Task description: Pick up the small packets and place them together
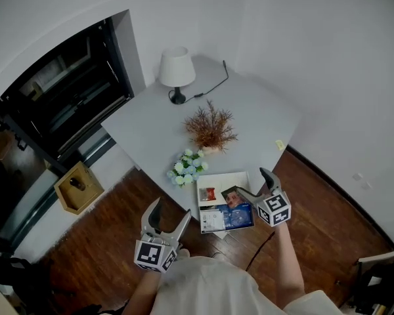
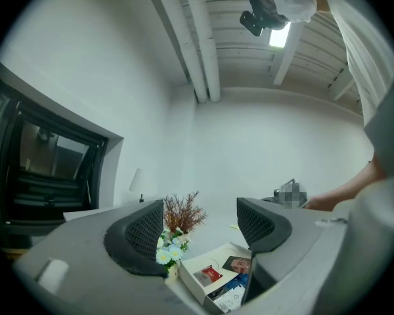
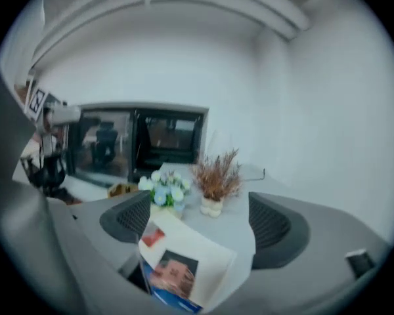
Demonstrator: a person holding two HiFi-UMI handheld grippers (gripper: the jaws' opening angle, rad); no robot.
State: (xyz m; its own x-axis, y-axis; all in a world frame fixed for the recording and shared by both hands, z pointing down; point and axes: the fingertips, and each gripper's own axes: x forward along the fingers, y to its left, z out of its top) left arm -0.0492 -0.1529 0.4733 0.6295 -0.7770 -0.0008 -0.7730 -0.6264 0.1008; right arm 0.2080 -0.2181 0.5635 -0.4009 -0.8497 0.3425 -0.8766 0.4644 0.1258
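- Left tongs (image 1: 171,210), one pair of two: spread wide with nothing between them, held over the wood floor (image 1: 105,254) just off the near corner of the desk (image 1: 262,104).
- One lamp (image 1: 176,71) with a white shade stands at the desk's far edge, and its one cord (image 1: 213,87) trails off to the right.
- One bunch of white and blue flowers (image 1: 187,166) stands near the desk's left edge.
- One tuft of dried brown sprigs (image 1: 211,128) stands in a small pale pot just behind the flowers.
- One shallow white tray (image 1: 231,177) lies at the desk's near corner and holds the small packets: one red packet (image 1: 209,193), one dark packet (image 1: 234,196) just beside it, and a blue-and-white packet (image 1: 226,218) at the near rim. I cannot tell whether this last is one packet or two.
- Right tongs (image 1: 255,184): spread wide and empty, hovering over the tray's right side.
- One small yellow scrap (image 1: 280,144) lies near the desk's right edge.
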